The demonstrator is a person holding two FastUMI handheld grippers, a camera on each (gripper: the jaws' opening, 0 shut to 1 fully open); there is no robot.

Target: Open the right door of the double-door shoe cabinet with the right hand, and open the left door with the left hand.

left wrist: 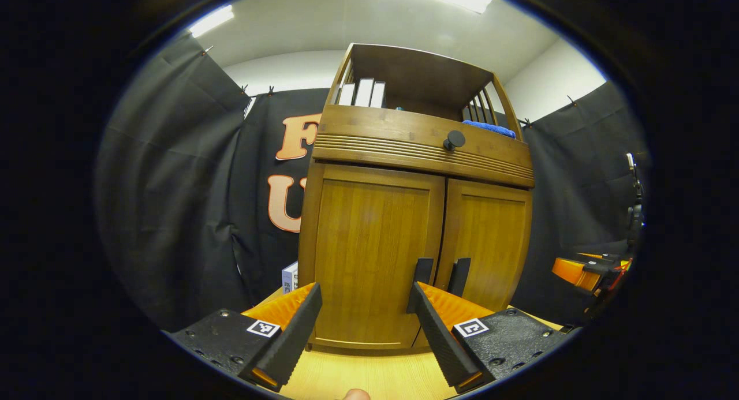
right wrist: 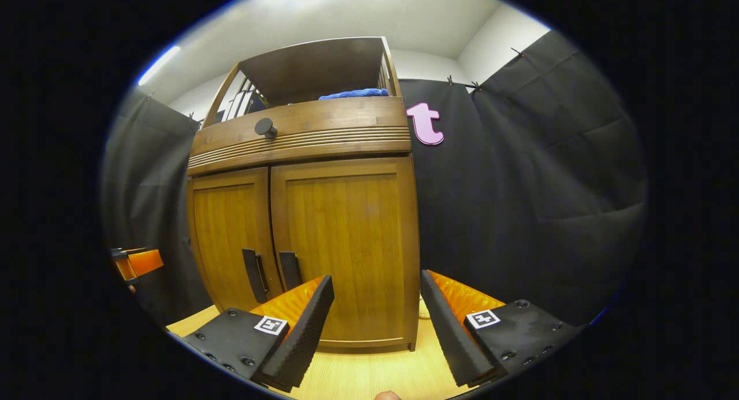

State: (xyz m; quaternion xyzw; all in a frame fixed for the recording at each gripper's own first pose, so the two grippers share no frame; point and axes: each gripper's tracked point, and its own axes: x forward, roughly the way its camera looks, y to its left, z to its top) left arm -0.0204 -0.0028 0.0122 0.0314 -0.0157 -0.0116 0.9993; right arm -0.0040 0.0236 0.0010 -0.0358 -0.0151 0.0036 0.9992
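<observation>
So both doors of the shoe cabinet (right wrist: pixel 300 227) are shut, and we've got each tool gaping wide, holding nothing. The right door's handle (right wrist: pixel 290 270) sits ahead and to the left of the right tool (right wrist: pixel 375 296) — a vertical bar, so we'd guess the fingers need to straddle it sideways. From the left tool (left wrist: pixel 364 302), the left door's handle (left wrist: pixel 423 271) is ahead, slightly right. The left gripper view also catches books (left wrist: pixel 362 92) up top.
</observation>
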